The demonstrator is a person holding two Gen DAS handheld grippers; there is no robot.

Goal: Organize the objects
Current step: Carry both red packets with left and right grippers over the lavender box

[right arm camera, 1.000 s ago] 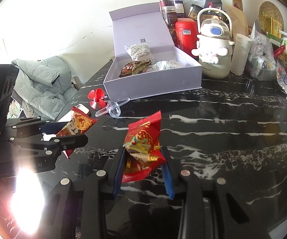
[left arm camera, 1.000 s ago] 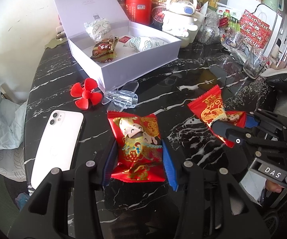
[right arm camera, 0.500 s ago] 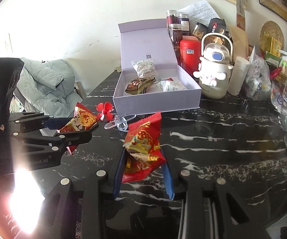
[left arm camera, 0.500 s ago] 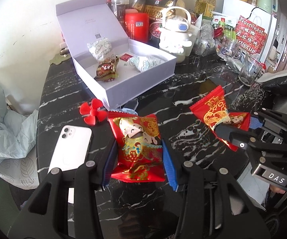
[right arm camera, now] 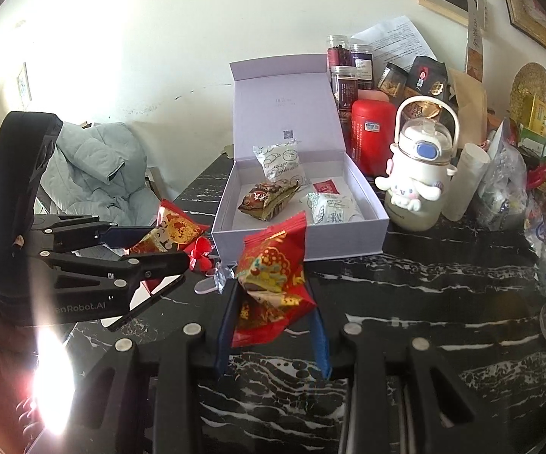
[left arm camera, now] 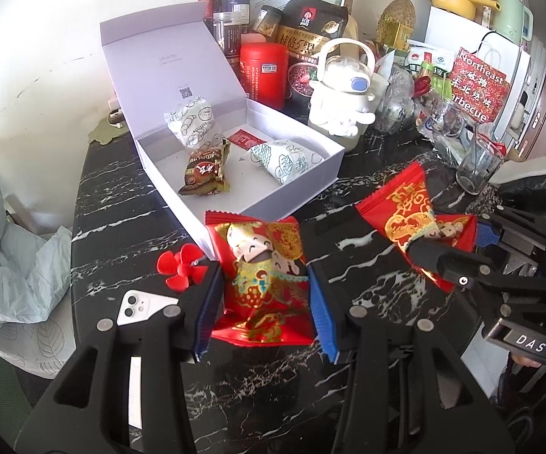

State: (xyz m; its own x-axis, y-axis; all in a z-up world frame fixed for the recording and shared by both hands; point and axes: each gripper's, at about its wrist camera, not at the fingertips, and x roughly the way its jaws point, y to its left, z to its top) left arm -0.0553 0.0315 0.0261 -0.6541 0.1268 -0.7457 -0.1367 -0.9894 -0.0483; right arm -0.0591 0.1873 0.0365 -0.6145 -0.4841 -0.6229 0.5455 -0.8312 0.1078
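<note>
Now each gripper's fingers pinched a red packet (left arm camera: 263,283), (right arm camera: 273,283); several snacks were boxed (left arm camera: 295,196), both packets weren't.

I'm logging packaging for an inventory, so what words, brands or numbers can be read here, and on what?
"Northeast" and "barbecue": red paper bag.
"DAS": right gripper, on its body tag.
"enRobot.AI", first letters cut off: left gripper, on its side.
"5": black pouch; its Chinese characters are not legible to me.
Too small or blurred: print and QR code inside the box lid, red canister label, red snack packets.
</note>
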